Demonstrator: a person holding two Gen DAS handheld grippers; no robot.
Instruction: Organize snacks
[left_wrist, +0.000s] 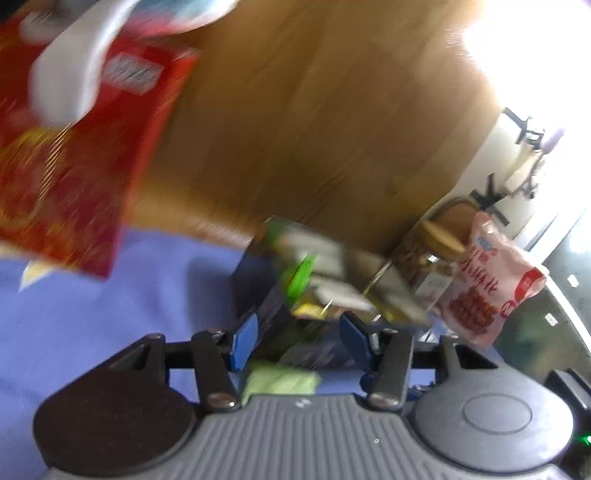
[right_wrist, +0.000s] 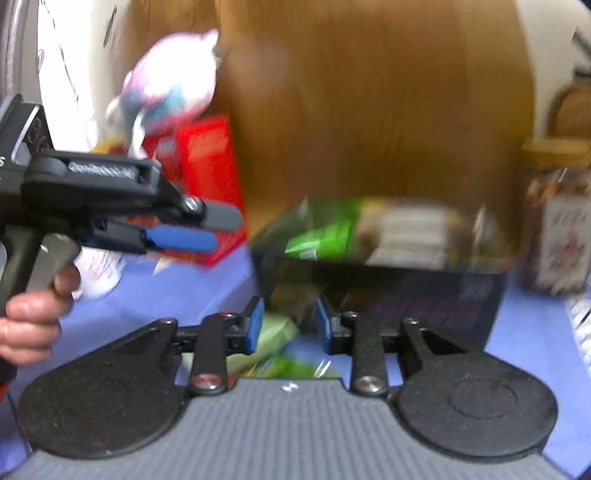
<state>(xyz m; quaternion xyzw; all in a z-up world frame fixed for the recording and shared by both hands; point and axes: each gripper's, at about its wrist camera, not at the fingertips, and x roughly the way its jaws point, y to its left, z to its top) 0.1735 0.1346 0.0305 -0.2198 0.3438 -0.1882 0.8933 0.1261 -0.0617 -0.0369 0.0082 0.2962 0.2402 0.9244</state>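
Both views blurred. Left tool with blue pads apart, nothing clamped, just before a dark box of green-wrapped snacks on the blue-covered surface. Right tool likewise parted, empty, over a pale green packet beside that box. Red carton upper left, pink bag and jar at right.

pretty tight here: the dark box full of snack packs sits right ahead, red carton to its left, glass jar to its right, wooden panel behind. only open strips of blue cloth between carton and box, and near the jar.
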